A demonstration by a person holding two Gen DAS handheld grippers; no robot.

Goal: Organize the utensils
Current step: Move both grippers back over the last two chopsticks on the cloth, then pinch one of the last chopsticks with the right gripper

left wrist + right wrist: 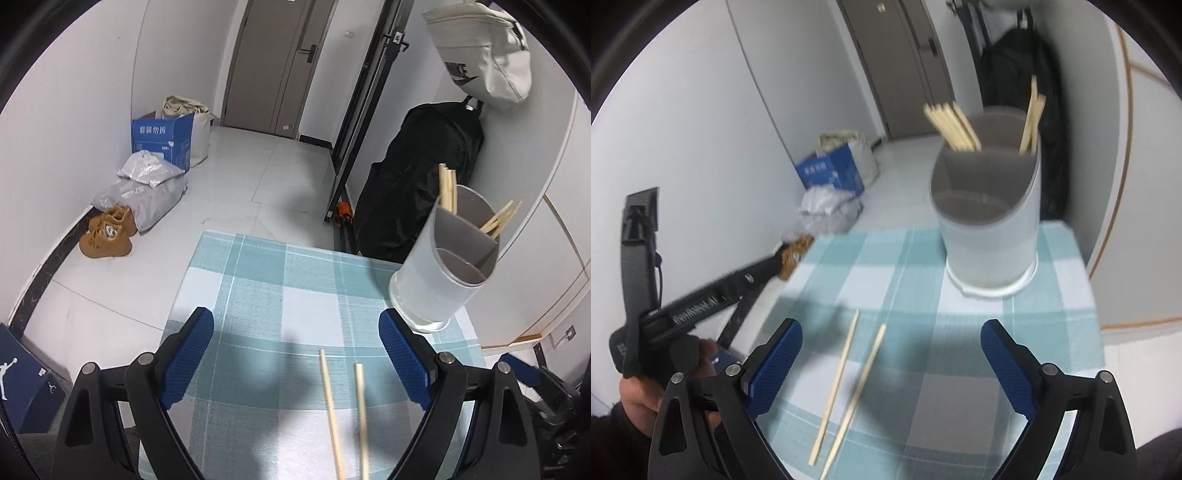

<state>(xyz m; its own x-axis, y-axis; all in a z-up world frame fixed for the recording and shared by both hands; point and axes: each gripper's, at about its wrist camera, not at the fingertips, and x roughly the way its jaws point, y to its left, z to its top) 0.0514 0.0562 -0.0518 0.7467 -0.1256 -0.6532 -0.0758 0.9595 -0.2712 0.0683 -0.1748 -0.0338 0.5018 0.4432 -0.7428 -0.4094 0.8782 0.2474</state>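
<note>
A pale grey utensil holder (439, 273) (990, 221) with compartments stands at the far right of the checked tablecloth (280, 295) (923, 369). Several wooden chopsticks (447, 188) (955, 125) stick out of its back compartments; the front compartment looks empty. Two loose chopsticks (343, 417) (846, 387) lie side by side on the cloth. My left gripper (297, 358) is open and empty, above the cloth with the loose chopsticks between its fingers near the right one. My right gripper (892, 369) is open and empty, the loose chopsticks lying nearer its left finger. The left gripper's body (690, 310) shows in the right wrist view, held by a hand.
The small table drops off to tiled floor at its far and left edges. On the floor are brown shoes (107, 232), grey plastic bags (147, 184) and a blue box (162, 138). A black bag (417, 184) hangs by the wall behind the holder.
</note>
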